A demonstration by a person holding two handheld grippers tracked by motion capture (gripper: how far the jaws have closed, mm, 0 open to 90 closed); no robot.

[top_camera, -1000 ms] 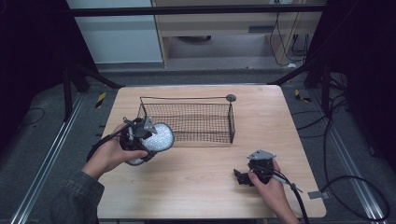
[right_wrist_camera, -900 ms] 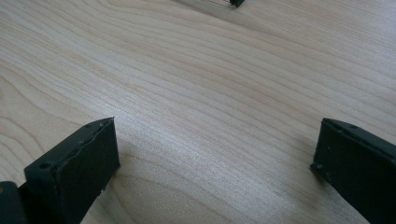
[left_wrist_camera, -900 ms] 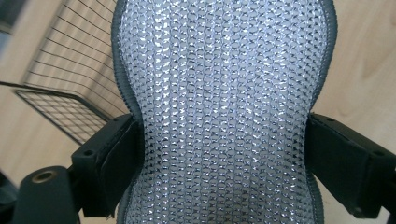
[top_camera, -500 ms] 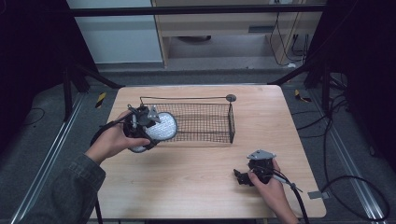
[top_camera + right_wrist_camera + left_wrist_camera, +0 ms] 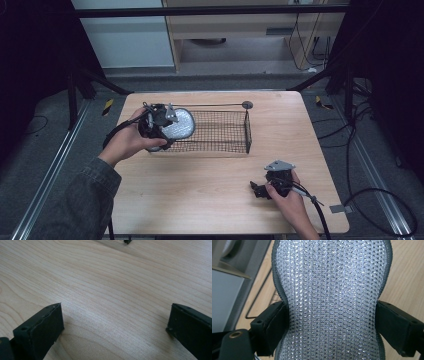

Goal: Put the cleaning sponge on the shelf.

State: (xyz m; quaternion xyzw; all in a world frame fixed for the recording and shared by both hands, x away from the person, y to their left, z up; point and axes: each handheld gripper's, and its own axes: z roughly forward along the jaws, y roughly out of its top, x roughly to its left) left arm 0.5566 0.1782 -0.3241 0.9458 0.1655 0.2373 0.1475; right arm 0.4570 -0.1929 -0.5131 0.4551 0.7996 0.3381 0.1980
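A black wire basket (image 5: pixel 220 131) sits toward the far side of a light wooden table (image 5: pixel 200 200). At the basket's left end, the left gripper (image 5: pixel 162 125) is raised off the table, its jaws clamped on the narrow waist of a silvery mesh scouring pad (image 5: pixel 332 300) with a dark grey edge. The pad hangs over the basket's left rim. Well apart from the basket, near the table's front right corner, the right gripper (image 5: pixel 260 190) rests low on bare wood, jaws spread wide with nothing between them.
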